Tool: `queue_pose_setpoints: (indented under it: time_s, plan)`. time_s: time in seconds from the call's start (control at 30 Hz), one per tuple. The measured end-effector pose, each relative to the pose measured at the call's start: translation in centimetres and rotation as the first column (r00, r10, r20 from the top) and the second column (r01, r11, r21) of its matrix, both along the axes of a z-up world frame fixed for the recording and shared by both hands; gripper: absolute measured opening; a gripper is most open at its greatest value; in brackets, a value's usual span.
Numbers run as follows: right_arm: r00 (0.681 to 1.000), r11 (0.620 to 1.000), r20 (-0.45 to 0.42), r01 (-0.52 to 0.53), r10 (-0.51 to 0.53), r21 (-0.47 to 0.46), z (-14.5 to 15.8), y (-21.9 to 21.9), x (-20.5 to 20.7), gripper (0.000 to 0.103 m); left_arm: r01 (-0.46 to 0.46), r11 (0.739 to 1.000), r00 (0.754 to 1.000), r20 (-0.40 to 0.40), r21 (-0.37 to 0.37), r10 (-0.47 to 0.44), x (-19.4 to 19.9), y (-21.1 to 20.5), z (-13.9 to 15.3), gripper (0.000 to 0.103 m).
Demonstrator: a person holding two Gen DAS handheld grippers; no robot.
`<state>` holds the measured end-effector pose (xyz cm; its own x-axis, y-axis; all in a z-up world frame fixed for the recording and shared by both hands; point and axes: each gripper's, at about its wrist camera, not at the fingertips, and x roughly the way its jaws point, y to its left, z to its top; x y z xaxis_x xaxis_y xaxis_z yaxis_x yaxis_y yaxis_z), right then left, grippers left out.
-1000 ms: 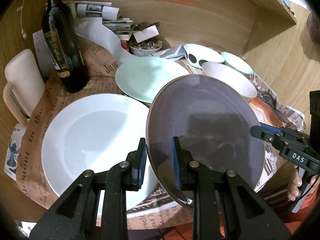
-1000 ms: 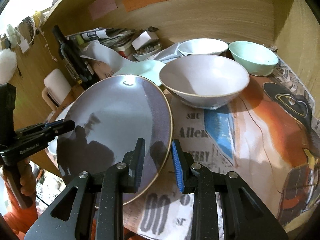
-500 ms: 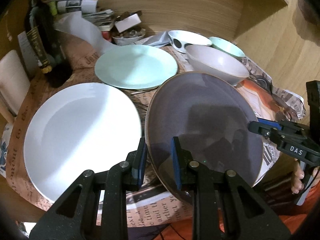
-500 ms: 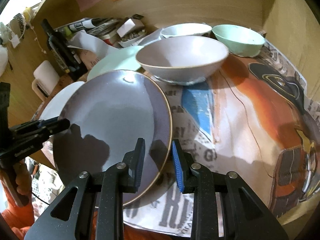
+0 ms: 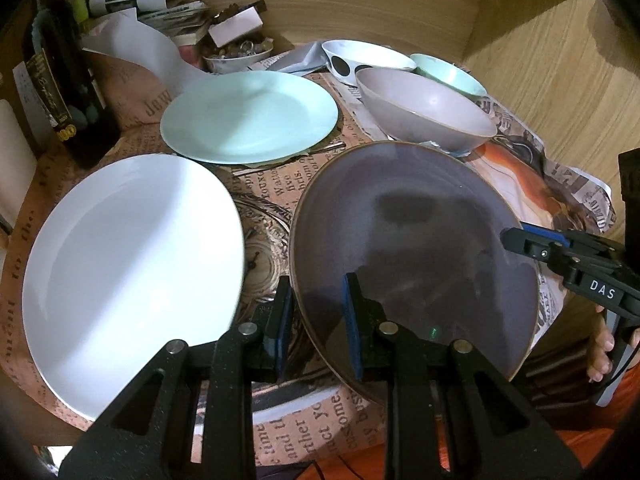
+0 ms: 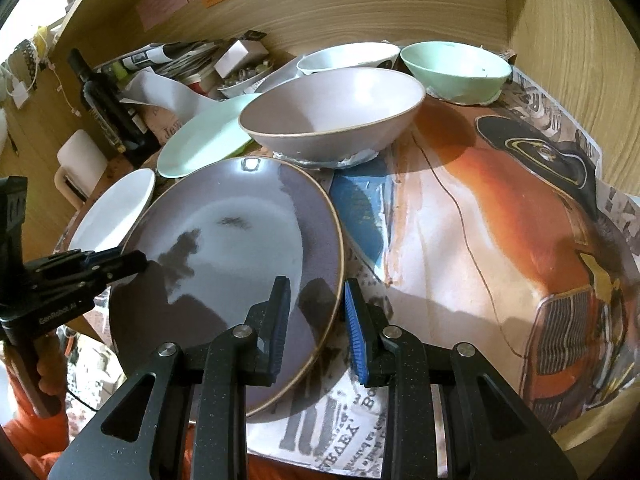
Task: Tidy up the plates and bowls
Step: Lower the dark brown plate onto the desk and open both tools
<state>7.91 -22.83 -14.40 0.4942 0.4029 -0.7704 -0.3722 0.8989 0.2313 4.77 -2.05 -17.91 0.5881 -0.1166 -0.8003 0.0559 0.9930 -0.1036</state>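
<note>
A dark purple plate with a tan rim is held between both grippers near the table's front. My left gripper is shut on its left rim. My right gripper is shut on its right rim; it also shows in the left wrist view. The plate also shows in the right wrist view. A white plate lies to its left. A mint plate lies behind. A pinkish-grey bowl, a white bowl with black dots and a mint bowl stand at the back.
A dark wine bottle stands at the far left by a white cup. Papers, a small box and a dish of small items clutter the back wall. Newspaper covers the table. Wooden walls close in behind and right.
Both grippers and the purple plate have come lower and pulled back toward the table's front edge. The plate now sits apart from the white plate rather than over its edge.
</note>
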Motion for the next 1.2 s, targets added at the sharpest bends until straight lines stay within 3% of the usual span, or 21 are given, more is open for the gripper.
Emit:
queue_pose_setpoints:
  time_s: [0.63,0.73,0.8,0.9,1.03,1.13,1.2]
  plan:
    - [0.998,0.999,0.055,0.026,-0.024,-0.033,0.3,0.6,0.4,0.027,-0.006,1.0,1.0,0.027,0.012,0.006,0.7,0.3,-0.3,0.026]
    - [0.994,0.998,0.102,0.055,-0.05,-0.041,1.4,0.3,0.0,0.031,-0.007,1.0,0.998,0.067,0.015,0.006,0.2,0.5,0.6,0.036]
    - [0.989,0.997,0.135,0.065,-0.06,-0.033,2.3,0.1,-0.4,0.036,-0.016,1.0,0.993,0.114,0.016,0.014,-0.4,0.9,1.8,0.049]
    - [0.976,0.997,0.211,0.068,-0.06,-0.03,4.1,0.5,-1.2,0.044,-0.03,0.999,0.981,0.194,0.016,0.027,-1.6,1.5,3.6,0.054]
    - [0.959,0.999,0.281,0.048,-0.044,-0.008,6.0,1.4,-2.0,0.057,-0.051,0.999,0.963,0.267,0.008,0.047,-3.0,2.6,5.7,0.066]
    - [0.947,1.0,0.32,0.019,-0.02,0.006,7.1,2.6,-2.5,0.061,-0.08,0.997,0.948,0.31,0.007,0.074,-3.9,3.7,6.9,0.074]
    - [0.943,1.0,0.332,-0.002,-0.003,0.015,7.5,3.4,-2.5,0.067,-0.105,0.994,0.939,0.33,0.004,0.098,-4.6,4.7,7.4,0.084]
